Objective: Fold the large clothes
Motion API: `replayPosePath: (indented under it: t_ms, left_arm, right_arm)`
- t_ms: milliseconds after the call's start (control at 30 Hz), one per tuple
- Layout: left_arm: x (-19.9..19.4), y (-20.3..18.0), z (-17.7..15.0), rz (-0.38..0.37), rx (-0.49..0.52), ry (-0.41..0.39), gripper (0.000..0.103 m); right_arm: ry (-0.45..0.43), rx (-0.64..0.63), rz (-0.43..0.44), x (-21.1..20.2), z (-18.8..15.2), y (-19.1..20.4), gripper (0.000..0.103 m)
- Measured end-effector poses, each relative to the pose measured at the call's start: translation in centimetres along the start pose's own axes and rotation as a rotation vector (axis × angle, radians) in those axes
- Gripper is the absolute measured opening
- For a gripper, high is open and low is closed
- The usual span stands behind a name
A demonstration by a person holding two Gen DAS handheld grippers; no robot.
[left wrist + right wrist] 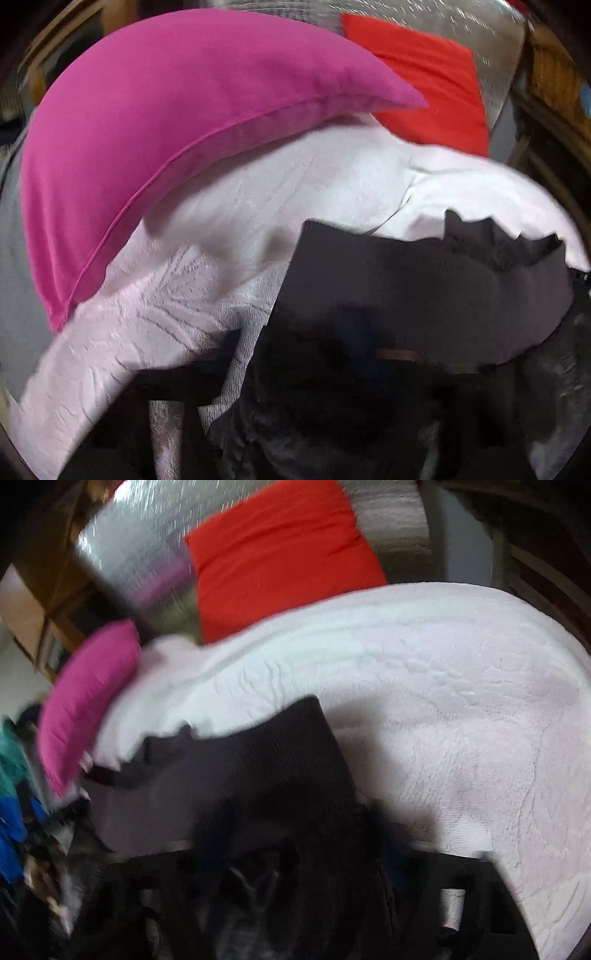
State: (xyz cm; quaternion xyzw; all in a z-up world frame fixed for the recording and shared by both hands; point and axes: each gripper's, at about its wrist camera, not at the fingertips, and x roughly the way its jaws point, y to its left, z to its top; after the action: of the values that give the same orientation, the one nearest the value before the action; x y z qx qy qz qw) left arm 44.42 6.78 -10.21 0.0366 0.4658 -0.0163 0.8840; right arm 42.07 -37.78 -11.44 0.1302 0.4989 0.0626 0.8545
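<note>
A dark grey-black knitted garment (424,288) hangs in front of both cameras over a white textured bedspread (258,192). In the left wrist view it fills the lower right and drapes over the left gripper (369,354), whose fingers are buried in the cloth. In the right wrist view the same garment (266,775) covers the lower middle and wraps the right gripper (295,849). Both grippers seem shut on the garment's edge, which is lifted off the bed. The fingertips are hidden and the frames are blurred.
A pink pillow (155,140) lies on the bed at the left and also shows in the right wrist view (85,701). A red pillow (280,557) leans on a shiny silver headboard (140,554). Blue and teal clothes (11,786) lie at the far left. Wooden furniture (554,92) stands behind.
</note>
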Motion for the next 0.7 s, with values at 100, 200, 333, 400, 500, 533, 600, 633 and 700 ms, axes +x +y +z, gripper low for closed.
replayPosePath:
  t_ms: [100, 200, 333, 400, 500, 533, 600, 633, 700]
  left_arm:
    - [0.0, -0.1, 0.2, 0.075, -0.005, -0.049, 0.000]
    - [-0.5, 0.8, 0.9, 0.128, -0.077, -0.106, 0.000]
    - [3.5, 1.0, 0.4, 0.173, -0.079, 0.036, 0.000]
    - [4.1, 1.9, 0.2, 0.098, -0.130, 0.057, 0.000]
    - [3.3, 3.3, 0.7, -0.019, -0.183, 0.027, 0.027]
    - [2.9, 3.6, 0.9, -0.023, -0.197, 0.008, 0.053]
    - [1.9, 3.8, 1.3, -0.082, -0.215, -0.075, 0.072]
    - [1.7, 3.7, 1.4, -0.109, -0.214, -0.091, 0.072]
    - [2.1, 2.5, 1.7, -0.162, -0.177, -0.080, 0.072]
  right_arm:
    - [-0.069, -0.035, -0.042, -2.2, -0.4, 0.1, 0.018]
    - [-0.142, -0.043, -0.116, -3.8, 0.0, -0.5, 0.018]
    - [-0.072, 0.031, -0.161, -0.7, -0.7, -2.5, 0.018]
    - [-0.069, 0.071, -0.097, -0.3, -1.1, -3.2, 0.025]
    - [-0.102, 0.161, 0.054, -1.7, -0.8, -5.1, 0.079]
    - [-0.128, 0.177, 0.071, -2.3, -0.9, -5.2, 0.081]
    - [-0.168, 0.212, 0.120, -3.3, -0.6, -6.1, 0.081]
    - [-0.167, 0.219, 0.136, -3.1, -0.5, -6.0, 0.081]
    - [-0.137, 0.193, 0.157, -2.5, -0.2, -5.4, 0.081]
